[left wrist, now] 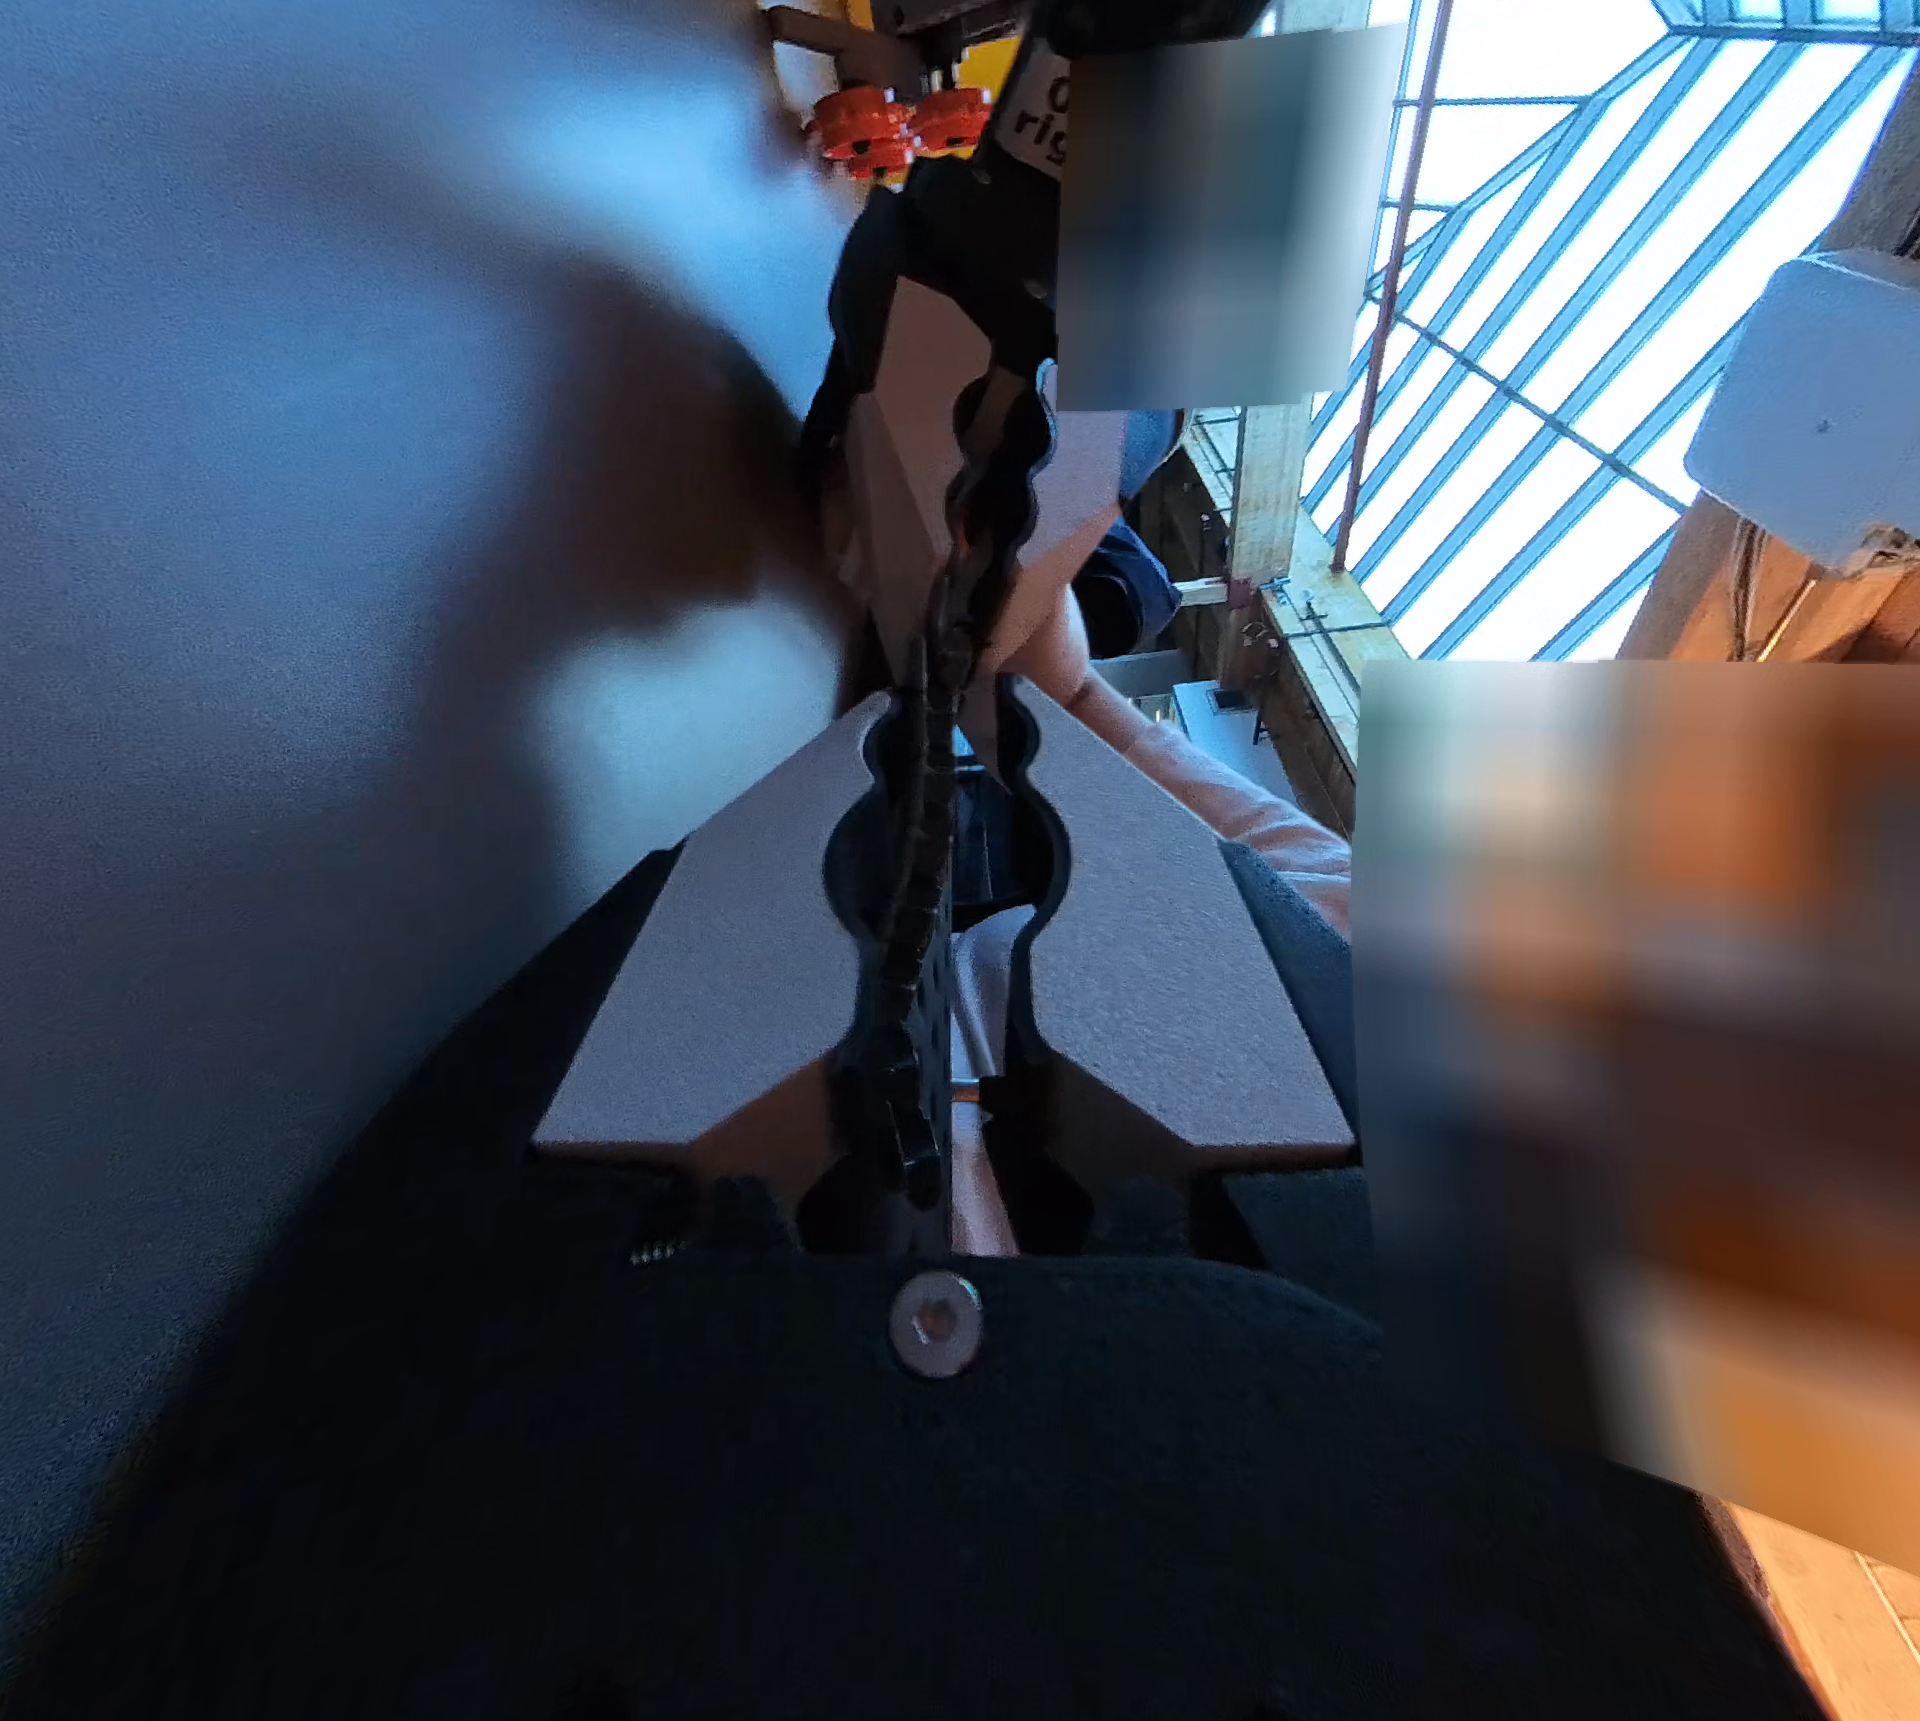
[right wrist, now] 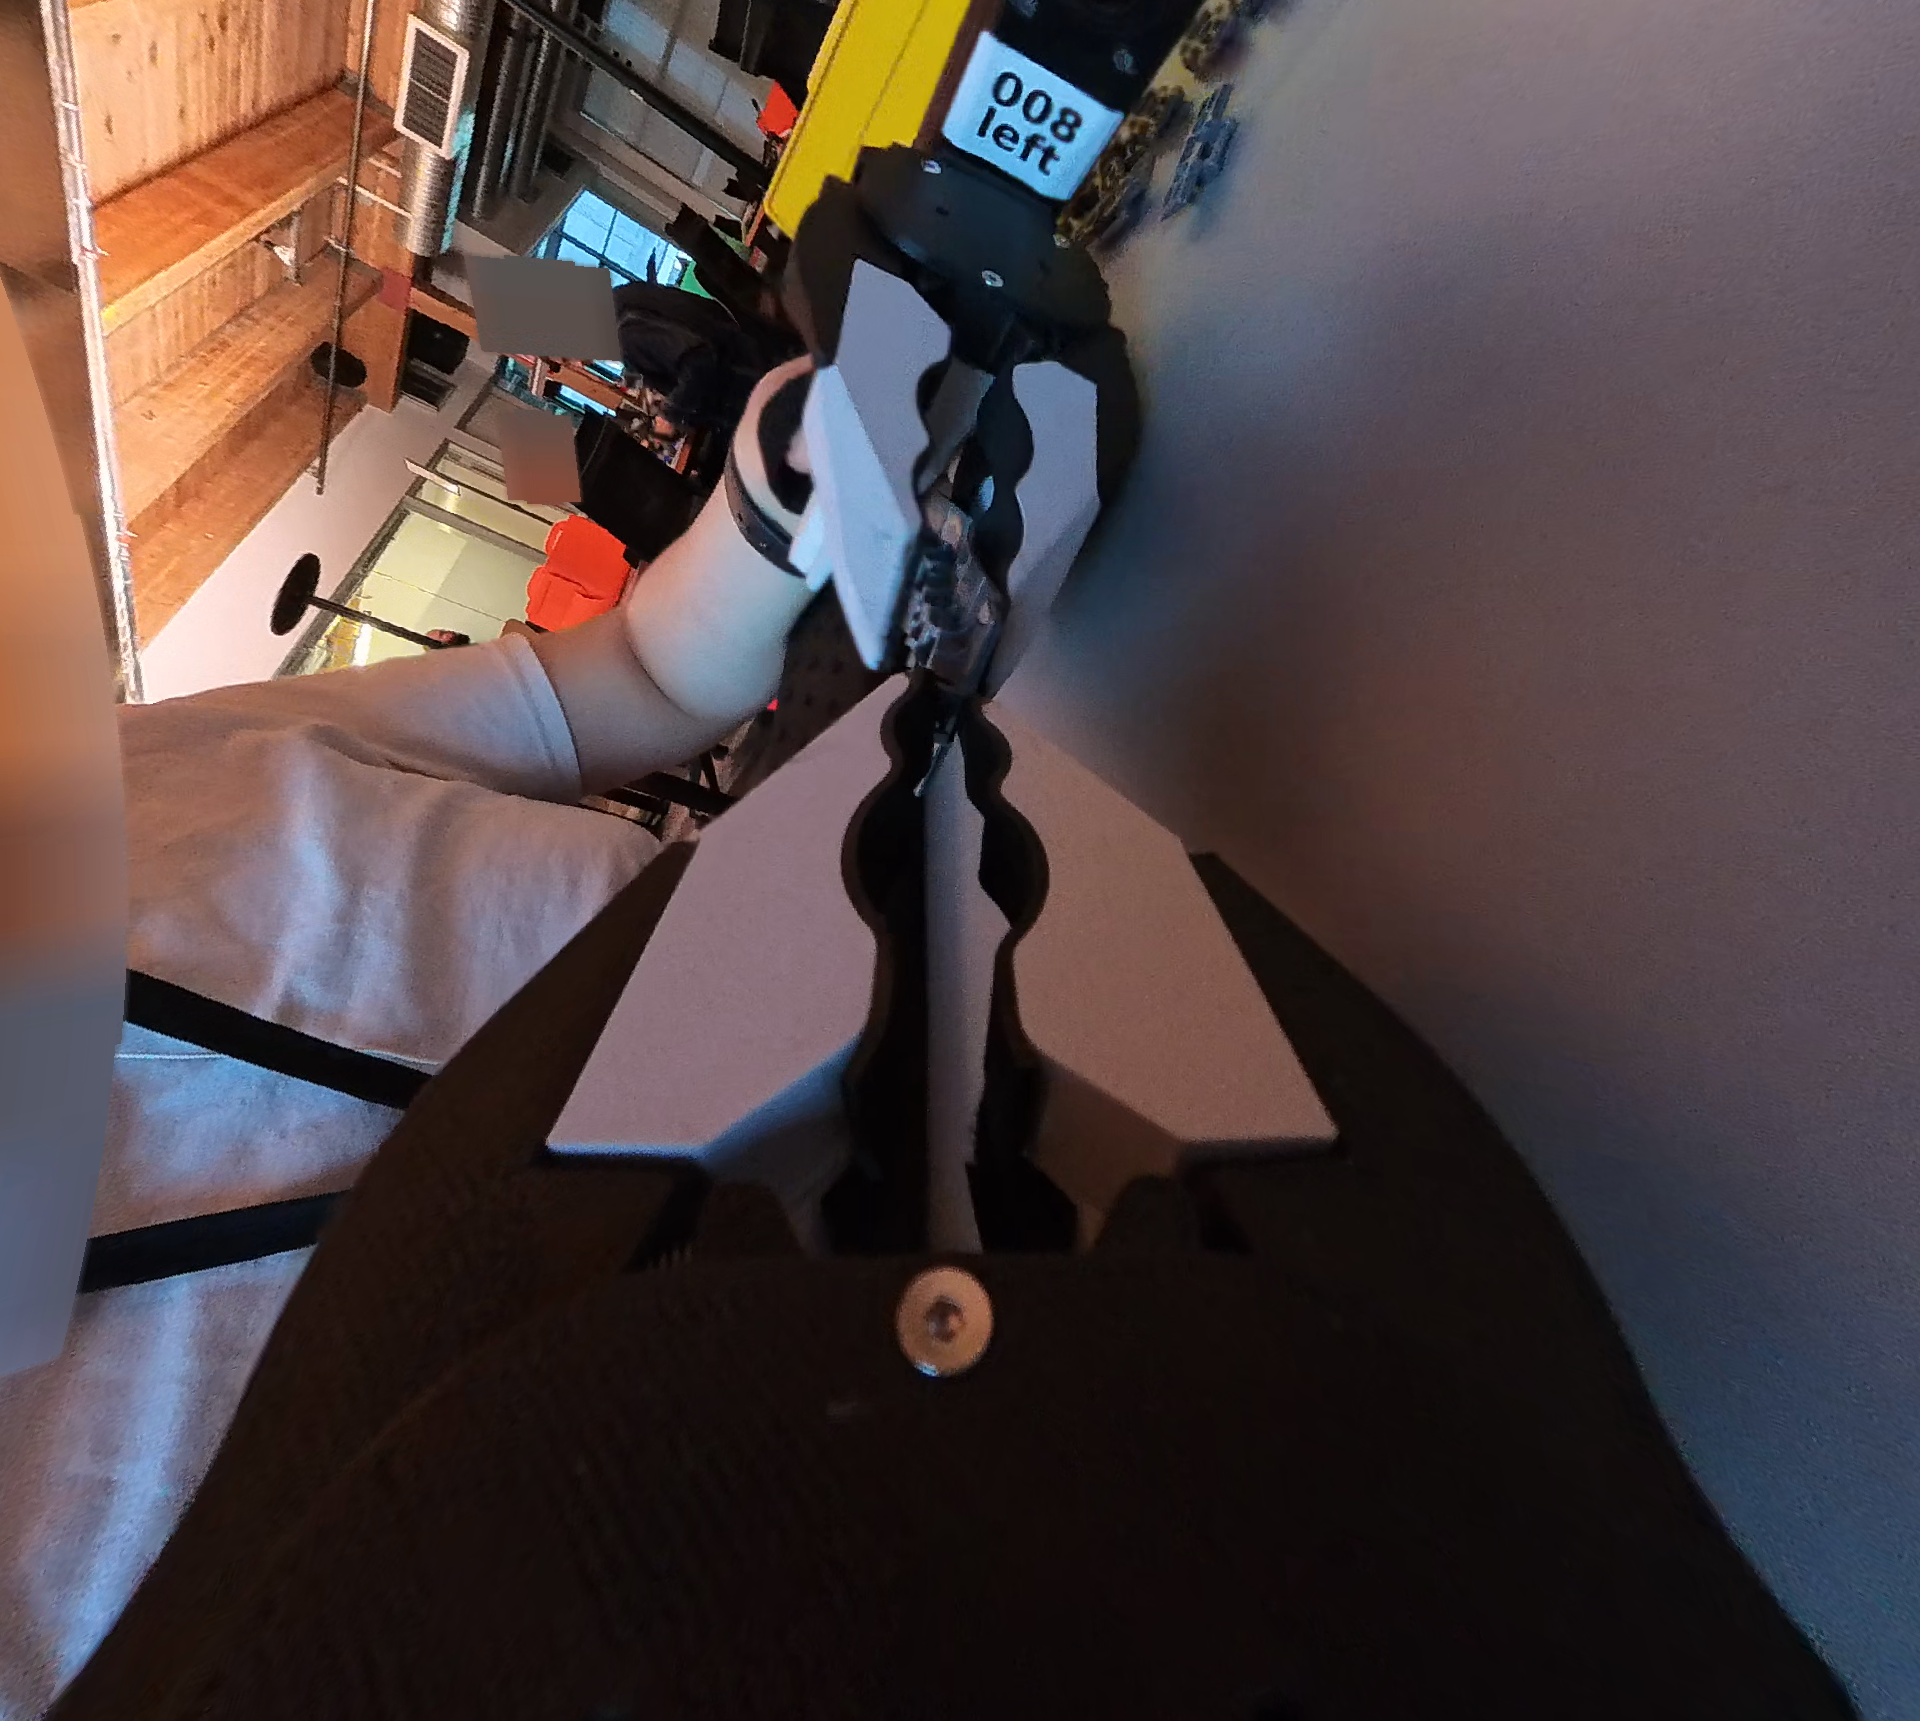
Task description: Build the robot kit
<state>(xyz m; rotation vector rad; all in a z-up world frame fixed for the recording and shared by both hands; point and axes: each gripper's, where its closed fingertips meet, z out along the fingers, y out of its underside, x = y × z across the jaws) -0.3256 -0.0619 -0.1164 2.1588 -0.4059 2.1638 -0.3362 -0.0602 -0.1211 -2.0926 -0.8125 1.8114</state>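
Closest in, your left gripper (left wrist: 956,705) has its jaws clamped on a black studded strip (left wrist: 920,892), thin, rigid-looking and perforated, running straight out past the tips. Your right gripper (right wrist: 935,721) meets it nose to nose, jaws narrowed to a slit at the strip's far end; whether they bite it is unclear. Held between both, the strip seems steadied at each end. The jaws have matte grey faces with wavy black inner edges. Just beside them lies the smooth pale worktop (right wrist: 1507,528). Farther beyond are orange cog-shaped parts (left wrist: 894,123) and speckled blocks (right wrist: 1247,9).
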